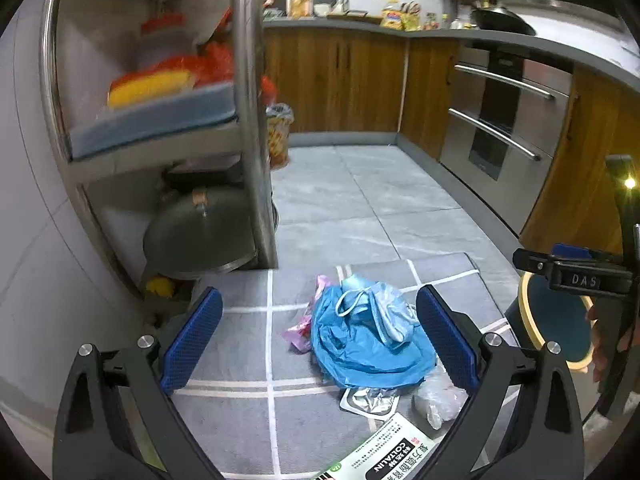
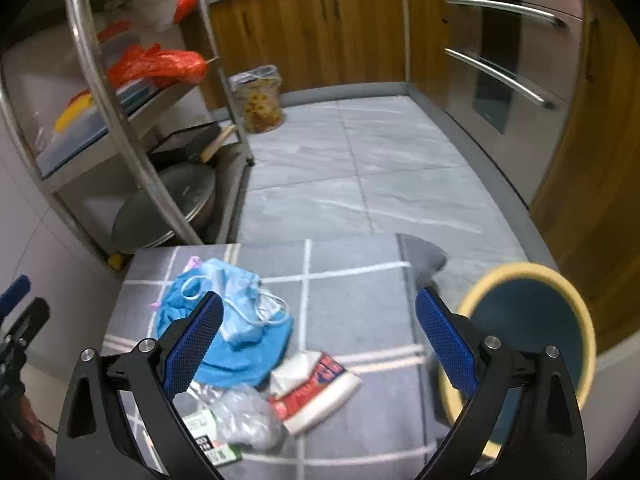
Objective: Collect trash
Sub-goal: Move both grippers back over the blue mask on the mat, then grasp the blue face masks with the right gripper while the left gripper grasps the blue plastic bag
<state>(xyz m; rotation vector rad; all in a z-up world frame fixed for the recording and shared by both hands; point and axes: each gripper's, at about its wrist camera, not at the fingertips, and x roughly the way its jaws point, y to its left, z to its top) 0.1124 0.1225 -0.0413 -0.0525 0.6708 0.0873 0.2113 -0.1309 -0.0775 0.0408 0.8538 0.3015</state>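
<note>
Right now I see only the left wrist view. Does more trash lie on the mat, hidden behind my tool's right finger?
Observer: Yes. A crushed red and white pack lies on the mat, just right of the blue bag.
Operator: Is the right tool free to take it?
Observer: The right tool is open, with nothing between its jaws.
Operator: Does the mat lie flat?
Observer: Not fully. Its far right corner is folded up, near the bin.
</note>
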